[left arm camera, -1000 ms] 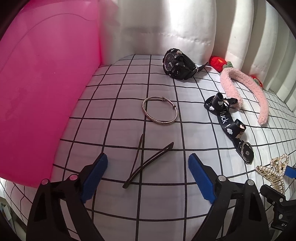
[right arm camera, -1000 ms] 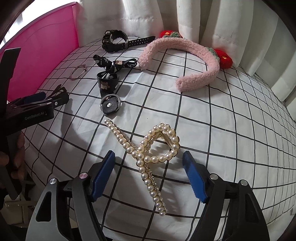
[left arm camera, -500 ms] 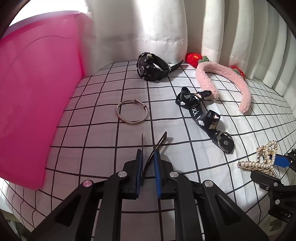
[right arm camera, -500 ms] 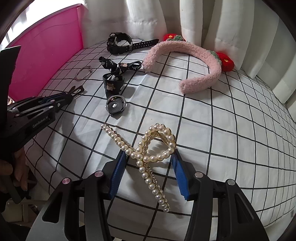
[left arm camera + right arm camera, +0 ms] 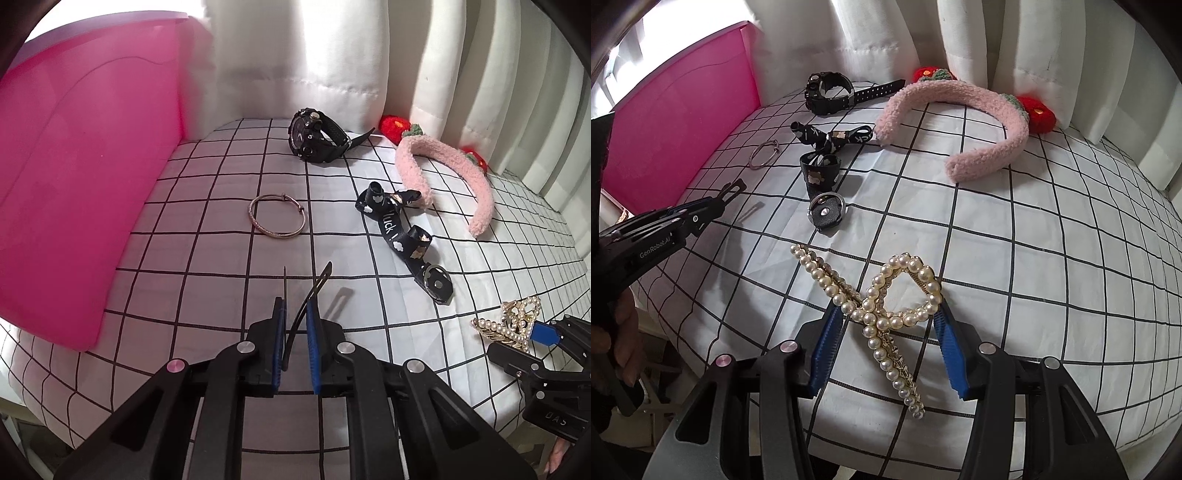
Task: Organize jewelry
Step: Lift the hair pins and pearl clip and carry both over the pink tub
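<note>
My left gripper (image 5: 295,314) is shut on a thin black hair clip (image 5: 320,281), whose two prongs stick out forward, a little above the checked sheet (image 5: 207,288). In the right wrist view that clip (image 5: 733,190) pokes out of the left gripper (image 5: 701,214) at the left. My right gripper (image 5: 886,308) is shut on a pearl claw clip (image 5: 882,314); both blue pads press its sides while it lies on the sheet. In the left wrist view the pearl clip (image 5: 517,321) and the right gripper (image 5: 543,332) are at the far right.
A pink box (image 5: 74,184) stands along the left. On the sheet lie a silver bangle (image 5: 277,218), a black watch (image 5: 314,136), a black printed strap with a ring (image 5: 395,229) and a pink fluffy headband (image 5: 443,166). White curtains (image 5: 332,55) hang behind.
The left jaws closed on the black hair clip and raised it slightly off the sheet. The right jaws closed in onto the pearl claw clip.
</note>
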`<state>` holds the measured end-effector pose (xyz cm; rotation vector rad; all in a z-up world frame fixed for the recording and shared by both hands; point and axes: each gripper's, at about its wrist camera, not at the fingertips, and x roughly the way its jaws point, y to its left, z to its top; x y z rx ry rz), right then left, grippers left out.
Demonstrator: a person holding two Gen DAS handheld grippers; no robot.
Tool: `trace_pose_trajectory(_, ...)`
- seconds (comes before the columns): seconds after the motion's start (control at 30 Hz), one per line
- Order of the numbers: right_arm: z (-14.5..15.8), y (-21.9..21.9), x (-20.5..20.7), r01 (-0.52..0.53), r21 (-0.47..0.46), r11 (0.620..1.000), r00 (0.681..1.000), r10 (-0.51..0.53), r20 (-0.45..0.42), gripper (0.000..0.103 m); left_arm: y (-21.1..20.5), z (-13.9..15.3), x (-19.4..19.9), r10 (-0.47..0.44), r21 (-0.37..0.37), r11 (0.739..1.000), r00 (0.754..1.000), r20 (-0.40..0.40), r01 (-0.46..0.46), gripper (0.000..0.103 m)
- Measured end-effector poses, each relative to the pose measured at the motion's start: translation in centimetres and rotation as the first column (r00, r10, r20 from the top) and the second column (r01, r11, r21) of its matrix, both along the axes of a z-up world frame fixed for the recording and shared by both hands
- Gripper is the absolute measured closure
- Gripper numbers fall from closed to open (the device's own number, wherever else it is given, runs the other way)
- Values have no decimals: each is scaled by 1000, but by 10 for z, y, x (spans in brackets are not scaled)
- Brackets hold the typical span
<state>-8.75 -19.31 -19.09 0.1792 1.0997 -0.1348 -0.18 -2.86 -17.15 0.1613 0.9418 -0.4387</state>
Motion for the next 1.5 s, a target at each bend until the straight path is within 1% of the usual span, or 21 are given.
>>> trace_pose_trajectory(0.1, 8, -1, -2, 0, -1, 1000, 1000, 0, 9, 54, 2, 9, -3, 11, -16, 1000, 1000, 5, -10, 91)
trace_pose_trajectory(0.13, 10, -2, -2, -2, -3, 1000, 1000, 2, 10, 58, 2, 12, -4, 11, -21, 1000, 1000, 7, -11, 91)
trace_pose_trajectory(0.4, 37, -9, 3, -17, -14, 1000, 999, 18, 43, 58, 5, 35, -7, 27, -61, 998, 999, 20, -26, 91)
trace_pose_trajectory(0.6, 61, -13, 7, -42, -24, 999, 996, 44, 81, 58, 9, 59, -11, 46, -84, 996, 997, 58, -41, 91)
trace_pose_trajectory(0.73, 82, -13, 12, -57, -26, 998, 991, 60, 119, 58, 13, 79, -14, 63, -102, 993, 995, 80, -55, 91)
trace_pose_trajectory(0.93, 120, -8, 24, -105, -46, 993, 975, 112, 194, 58, 20, 124, -19, 97, -160, 984, 986, 135, -75, 91)
trace_pose_trajectory(1.07, 143, 1, 40, -148, -53, 988, 957, 156, 245, 58, 34, 155, -15, 142, -189, 976, 972, 187, -106, 91)
trace_pose_trajectory(1.23, 172, 23, 71, -226, -62, 972, 922, 235, 308, 58, 68, 187, -3, 232, -211, 960, 944, 237, -183, 91)
trace_pose_trajectory(1.37, 190, 55, 101, -298, -72, 952, 886, 303, 351, 58, 104, 203, 10, 310, -206, 943, 913, 266, -261, 91)
trace_pose_trajectory(1.5, 202, 92, 137, -376, -65, 924, 849, 372, 376, 58, 144, 207, 28, 387, -202, 918, 885, 258, -343, 91)
